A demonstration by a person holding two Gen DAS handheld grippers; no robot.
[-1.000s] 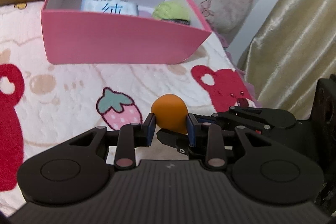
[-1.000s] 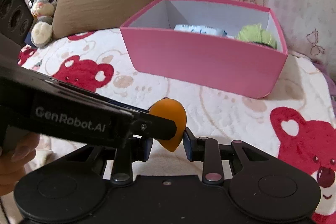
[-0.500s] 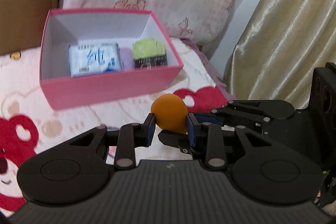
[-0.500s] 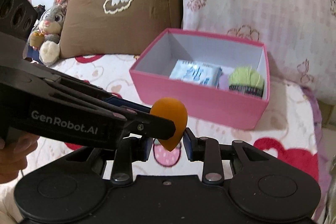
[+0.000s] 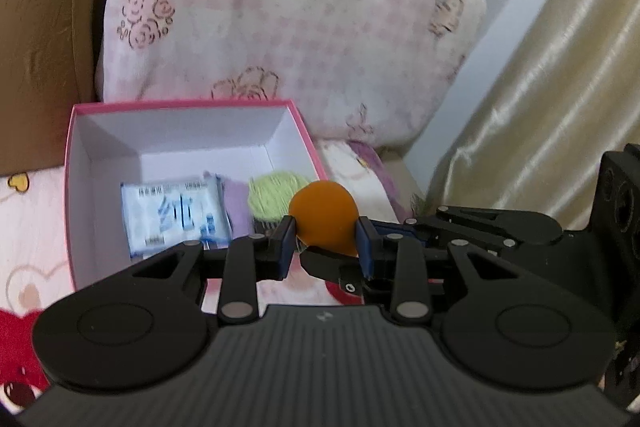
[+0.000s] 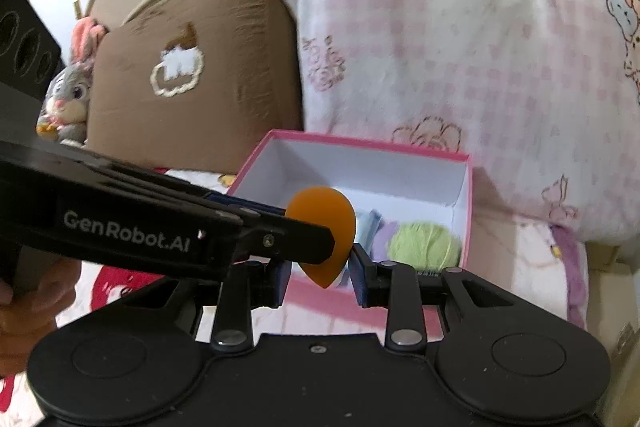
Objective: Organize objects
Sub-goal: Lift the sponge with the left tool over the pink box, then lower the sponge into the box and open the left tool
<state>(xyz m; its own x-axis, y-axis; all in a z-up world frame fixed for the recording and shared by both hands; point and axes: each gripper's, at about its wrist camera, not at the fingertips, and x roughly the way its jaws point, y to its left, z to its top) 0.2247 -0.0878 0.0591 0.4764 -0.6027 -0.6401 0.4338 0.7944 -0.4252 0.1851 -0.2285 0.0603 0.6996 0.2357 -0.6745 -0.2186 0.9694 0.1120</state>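
Both grippers close on one orange teardrop sponge [image 5: 323,217]: the left gripper [image 5: 325,241] pinches its round end between blue pads drawn nearly together, and the right gripper [image 6: 318,269] clamps it from the other side, jaws almost fully closed, the pointed tip hanging down between its fingers. From the left wrist the right gripper's finger crosses under the sponge and hides its lower part; from the right wrist the left gripper's black arm, lettered "GenRobot.AI", cuts across the sponge's left half. Just beyond and below the fingertips sits a pink box [image 5: 76,163], open, white inside. Within it, ahead and left of the left gripper, lies a blue-and-white packet [image 5: 174,213] whose print is too blurred to read, a pale purple item [image 5: 236,203] beside it that cannot be identified, and a ball of green yarn [image 5: 272,193] partly covered by the sponge and the left finger; a dark label under the yarn is mostly hidden. The box's near wall is masked by the gripper bodies. Behind the box lean a pink checked pillow [image 5: 280,19] and a brown cushion [image 6: 192,75], the latter cut off in the left view. Far left of the right gripper a grey plush rabbit [image 6: 70,95] peeks out, half concealed. A hand [image 6: 28,299] shows at the left edge, mostly out of frame. Right of the left gripper hangs a cream curtain [image 5: 560,87]. The patterned bedspread [image 5: 28,211] shows only in patches.
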